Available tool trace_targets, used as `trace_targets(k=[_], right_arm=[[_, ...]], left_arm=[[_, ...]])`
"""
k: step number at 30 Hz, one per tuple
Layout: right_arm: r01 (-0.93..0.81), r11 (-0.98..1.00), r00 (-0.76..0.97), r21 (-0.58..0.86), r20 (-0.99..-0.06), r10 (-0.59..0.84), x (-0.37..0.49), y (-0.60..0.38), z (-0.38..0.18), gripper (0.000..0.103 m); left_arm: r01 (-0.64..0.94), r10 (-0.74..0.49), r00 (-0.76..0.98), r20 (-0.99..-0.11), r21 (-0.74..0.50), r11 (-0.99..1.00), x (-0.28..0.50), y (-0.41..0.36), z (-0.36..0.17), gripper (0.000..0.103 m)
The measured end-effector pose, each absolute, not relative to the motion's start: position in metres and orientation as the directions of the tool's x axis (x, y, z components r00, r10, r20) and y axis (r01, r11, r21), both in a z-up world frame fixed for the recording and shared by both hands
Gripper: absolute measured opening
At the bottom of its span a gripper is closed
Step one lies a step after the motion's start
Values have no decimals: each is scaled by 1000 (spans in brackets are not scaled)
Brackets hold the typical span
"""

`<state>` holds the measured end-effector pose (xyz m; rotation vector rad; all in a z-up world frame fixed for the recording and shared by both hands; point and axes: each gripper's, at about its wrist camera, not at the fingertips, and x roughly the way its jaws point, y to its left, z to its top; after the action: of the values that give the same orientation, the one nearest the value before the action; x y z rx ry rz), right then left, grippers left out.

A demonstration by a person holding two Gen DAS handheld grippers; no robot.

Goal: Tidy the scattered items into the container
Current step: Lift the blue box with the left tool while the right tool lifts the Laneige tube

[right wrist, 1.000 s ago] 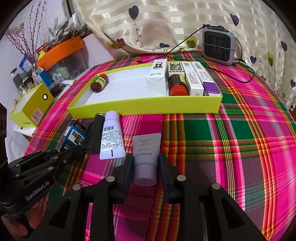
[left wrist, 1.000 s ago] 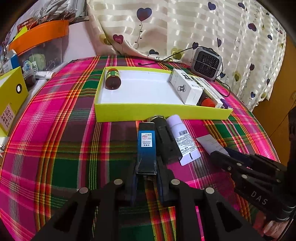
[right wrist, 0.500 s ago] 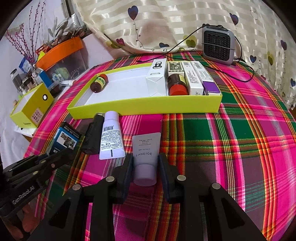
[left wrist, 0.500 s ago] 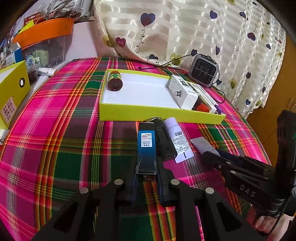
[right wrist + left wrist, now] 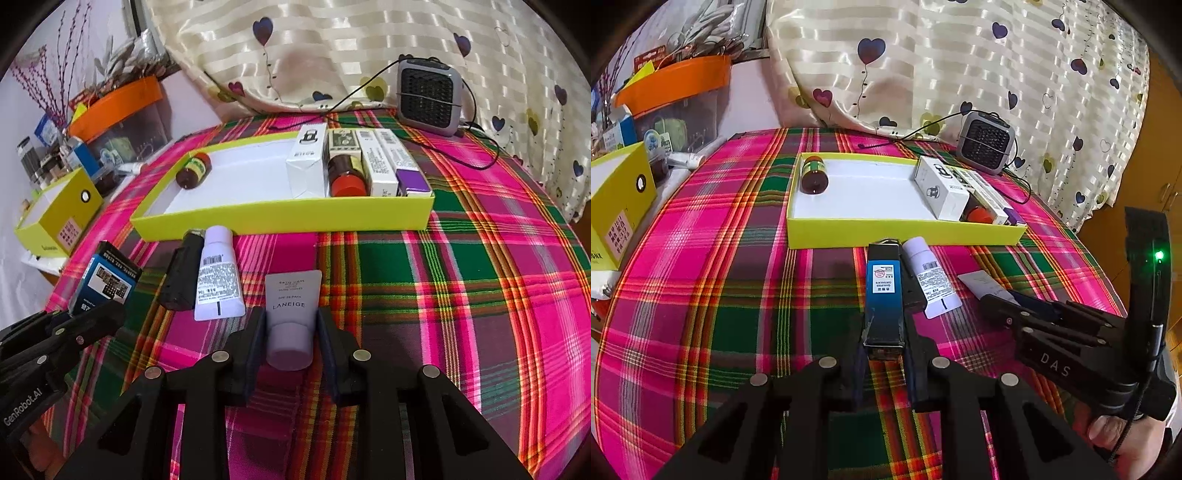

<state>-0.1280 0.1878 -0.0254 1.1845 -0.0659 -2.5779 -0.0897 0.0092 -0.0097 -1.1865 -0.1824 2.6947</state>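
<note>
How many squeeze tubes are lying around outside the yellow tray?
2. A white tube lies on the tablecloth just before the tray, beside a black item. A lilac tube sits between the right gripper's fingers. None seems hidden.

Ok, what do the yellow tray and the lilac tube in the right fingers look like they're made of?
Yellow tray: likely cardboard, matte, with thin folded walls and a white inside. Lilac tube: probably soft plastic, smooth, with a flat crimped end and a rounded cap.

Blue box [image 5: 105,282] lifted off plaid cloth | left gripper [image 5: 884,341] clamping it, raised | tipped upward now
</note>
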Motion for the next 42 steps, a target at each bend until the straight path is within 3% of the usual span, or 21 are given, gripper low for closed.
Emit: trace_targets(k=[25,42], right_arm=[[291,-929,-665,229,-649,-368,-115,188,7,29],[261,-938,-695,229,-629,-347,-134,196,21,29]], left_arm=[[-152,227,-703,-674,-169,-974,-116,18,16,18],[-196,259,-729,-633,-169,-966,-170,30,17,18]])
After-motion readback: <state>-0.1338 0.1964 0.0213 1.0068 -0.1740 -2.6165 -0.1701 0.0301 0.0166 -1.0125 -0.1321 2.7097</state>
